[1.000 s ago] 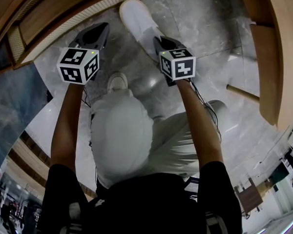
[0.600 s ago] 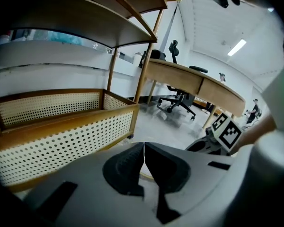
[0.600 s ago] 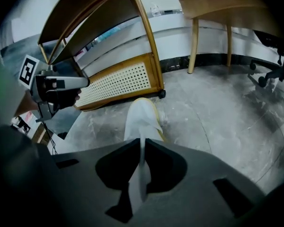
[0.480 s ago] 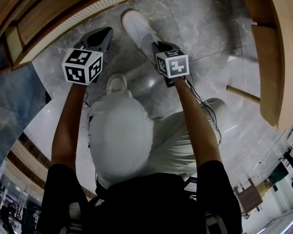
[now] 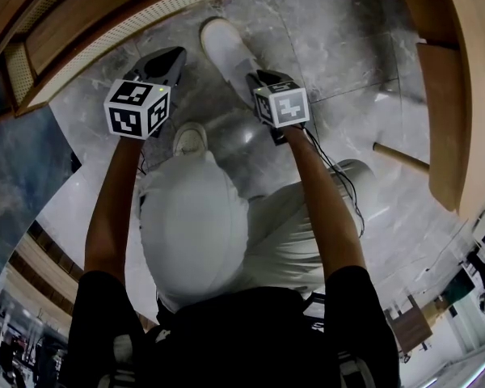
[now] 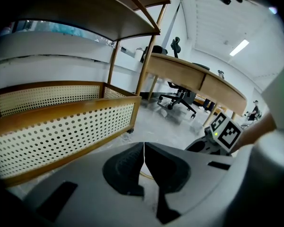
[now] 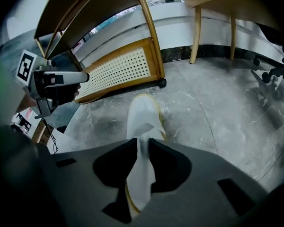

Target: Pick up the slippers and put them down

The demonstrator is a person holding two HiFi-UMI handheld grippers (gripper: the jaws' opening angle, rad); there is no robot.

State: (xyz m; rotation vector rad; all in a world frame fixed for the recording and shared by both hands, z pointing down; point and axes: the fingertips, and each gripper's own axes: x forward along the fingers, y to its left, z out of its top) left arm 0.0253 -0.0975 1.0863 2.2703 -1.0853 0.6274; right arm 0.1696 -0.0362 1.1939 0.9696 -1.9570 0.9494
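Seen steeply from above: nearest is a person's bent knee in pale trousers (image 5: pixel 198 225), with both bare forearms reaching away over it. Each hand carries a claw above a grey marble floor (image 5: pixel 339 47).

The left claw (image 6: pixel 144 144) is clenched, its jaws meeting in a thin line with nothing between them. It hovers to the left, beside a low wooden rack (image 6: pixel 61 122) with a perforated cream panel.

The right claw (image 7: pixel 143 141) points steeply down at a white slipper (image 7: pixel 143 112) that appears to rest sole-down on the floor. Its jaws have just been opening and stand slightly parted, with the slipper's upper between them. The pinch looks let go, so the slipper seems set down.

The slipper's long axis runs straight away from this claw. Its heel end is near, under the jaws, and its toe is far, aimed toward the rack's corner. The right hand is much the nearer.

The claw hides the heel. A small pale shoe shape (image 5: pixel 194 138) by the knee may be a foot or a second slipper; I cannot tell. Farther off stand a wooden desk (image 6: pixel 203 79) and an office chair (image 6: pixel 180 98).
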